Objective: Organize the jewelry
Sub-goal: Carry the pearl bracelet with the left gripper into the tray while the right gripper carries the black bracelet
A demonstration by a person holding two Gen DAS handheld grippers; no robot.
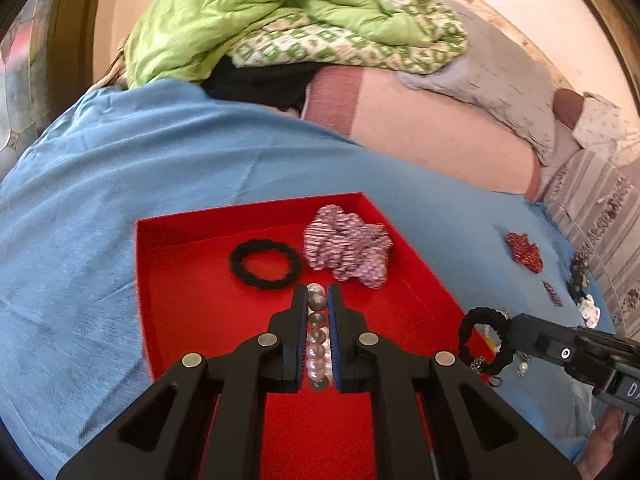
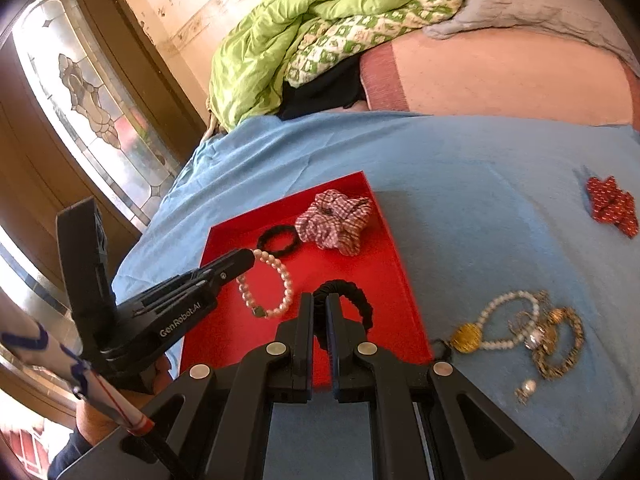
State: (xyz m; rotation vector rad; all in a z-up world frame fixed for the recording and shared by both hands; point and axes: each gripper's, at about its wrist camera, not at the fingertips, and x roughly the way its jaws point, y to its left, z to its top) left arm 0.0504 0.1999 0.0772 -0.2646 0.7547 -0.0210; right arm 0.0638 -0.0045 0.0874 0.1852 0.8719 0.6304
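Note:
A red tray (image 1: 192, 304) (image 2: 360, 276) lies on a blue cloth. In it are a black hair tie (image 1: 265, 264) (image 2: 278, 236) and a pink checked scrunchie (image 1: 346, 246) (image 2: 334, 220). My left gripper (image 1: 318, 292) is shut on a pearl bracelet (image 1: 318, 336) (image 2: 266, 286) and holds it over the tray. My right gripper (image 2: 319, 300) is shut on a black braided bracelet (image 2: 348, 304) (image 1: 482, 340) above the tray's right side. A heap of loose jewelry (image 2: 524, 328), with a pearl necklace and gold pieces, lies on the cloth to the right.
A red patterned scrunchie (image 2: 612, 204) (image 1: 524, 252) lies on the blue cloth (image 2: 460, 200) at the far right. A green quilt (image 1: 248, 16) and grey bedding are piled at the back. A glass-paned door (image 2: 92, 120) stands to the left.

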